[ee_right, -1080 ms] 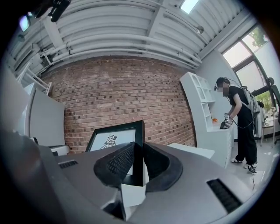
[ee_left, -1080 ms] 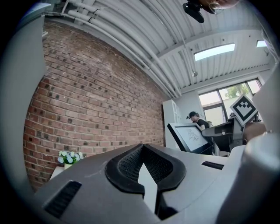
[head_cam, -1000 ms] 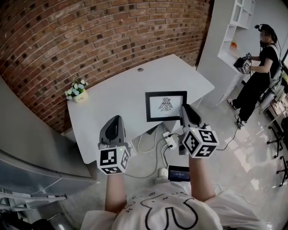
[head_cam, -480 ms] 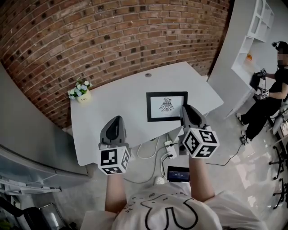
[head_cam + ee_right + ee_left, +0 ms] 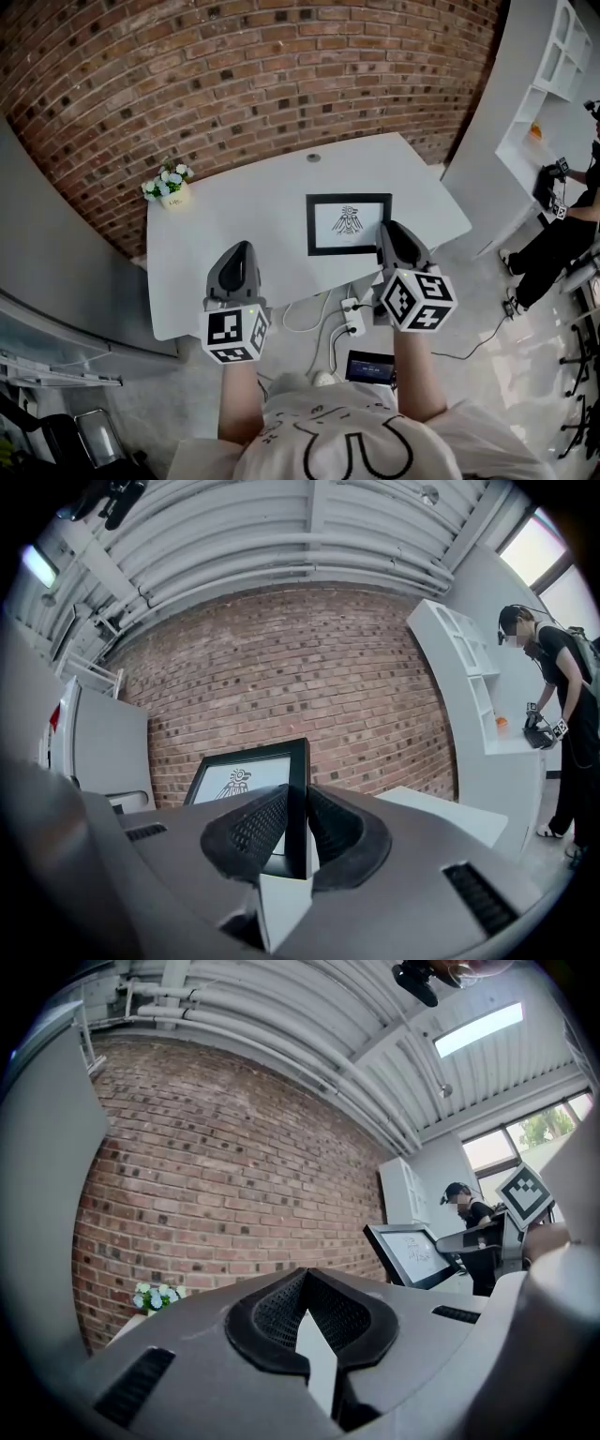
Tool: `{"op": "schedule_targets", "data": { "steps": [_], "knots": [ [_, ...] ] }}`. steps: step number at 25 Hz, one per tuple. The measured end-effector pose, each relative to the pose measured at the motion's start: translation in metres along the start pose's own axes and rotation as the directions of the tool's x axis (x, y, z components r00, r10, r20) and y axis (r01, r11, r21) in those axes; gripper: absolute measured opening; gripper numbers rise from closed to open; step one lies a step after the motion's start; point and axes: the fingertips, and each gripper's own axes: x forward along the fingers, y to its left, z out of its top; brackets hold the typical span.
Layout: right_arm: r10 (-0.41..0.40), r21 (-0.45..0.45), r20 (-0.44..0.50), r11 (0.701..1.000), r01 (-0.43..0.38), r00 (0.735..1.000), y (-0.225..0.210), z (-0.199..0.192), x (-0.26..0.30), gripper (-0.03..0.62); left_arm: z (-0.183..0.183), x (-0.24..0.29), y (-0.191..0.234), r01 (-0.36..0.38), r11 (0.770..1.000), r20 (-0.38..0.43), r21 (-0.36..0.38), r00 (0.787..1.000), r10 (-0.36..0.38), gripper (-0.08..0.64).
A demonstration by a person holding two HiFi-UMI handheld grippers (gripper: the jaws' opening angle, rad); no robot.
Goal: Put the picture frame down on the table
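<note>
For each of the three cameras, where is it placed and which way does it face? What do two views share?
Head view: on the person's head, looking steeply down at the white table; shows both forearms, left gripper and right gripper.
Left gripper view: on the left gripper, looking along its closed, empty fingers toward the brick wall.
Right gripper view: on the right gripper, looking along fingers closed on the picture frame, toward that wall.
Shared: both gripper views show frame, wall and a person by shelves.

There is one frame (image 5: 348,223), one table (image 5: 244,216), one flower pot (image 5: 167,186) and one power strip (image 5: 353,321). There are two grippers: left gripper (image 5: 240,249) and right gripper (image 5: 389,229). One other person (image 5: 565,236) and one shelf unit (image 5: 553,89) are also visible.
</note>
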Motion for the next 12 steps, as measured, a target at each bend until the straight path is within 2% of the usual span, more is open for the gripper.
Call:
{"op": "schedule_targets", "data": {
  "steps": [12],
  "knots": [
    [0.025,0.021,-0.026,0.999,-0.024,0.999,-0.011,-0.019,0.017,0.067,-0.017,0.011,-0.003,-0.008,1.000,-0.039,0.024,0.999,0.009,0.012]
  ]
}}
